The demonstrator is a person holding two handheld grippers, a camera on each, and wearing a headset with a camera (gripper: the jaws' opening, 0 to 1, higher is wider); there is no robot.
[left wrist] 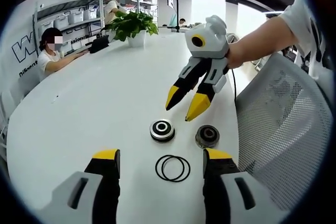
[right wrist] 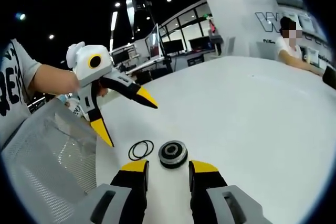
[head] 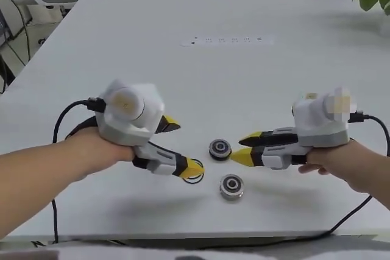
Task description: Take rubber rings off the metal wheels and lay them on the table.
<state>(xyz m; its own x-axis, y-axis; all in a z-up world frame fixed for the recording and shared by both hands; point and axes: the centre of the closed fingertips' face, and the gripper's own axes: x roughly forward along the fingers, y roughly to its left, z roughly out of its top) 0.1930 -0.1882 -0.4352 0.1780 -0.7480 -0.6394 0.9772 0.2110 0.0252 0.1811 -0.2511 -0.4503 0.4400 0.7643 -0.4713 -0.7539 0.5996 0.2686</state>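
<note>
— Began with the head view. Saw what?

— Saw a farther wheel (head: 220, 148) and a nearer wheel (head: 231, 186) lying flat on the white table (head: 244, 77). Spotted the rubber rings (head: 194, 179) loose on the table, just left of the nearer wheel, under the lower tip of the left gripper (head: 186, 147). Found those jaws spread wide, gripping nothing.

— And the right gripper (head: 239, 148)?

— Pointed at the farther wheel, tips just beside it. Noted a moderate gap, nothing held.

— Turned to the left gripper view next?

— Yes. Counted two thin black rings overlapping on the table, between the wide-spread jaws, touching neither. Saw both wheels side by side just beyond the rings. Saw the right gripper past them, tips parted and aimed down.

— Right gripper view?

— Caught a wheel just ahead of the parted tips, centred on the gap. Couldn't tell whether touching. Placed the rings left of that wheel, flat on the table, with the left gripper beyond them, jaws far apart.
</note>
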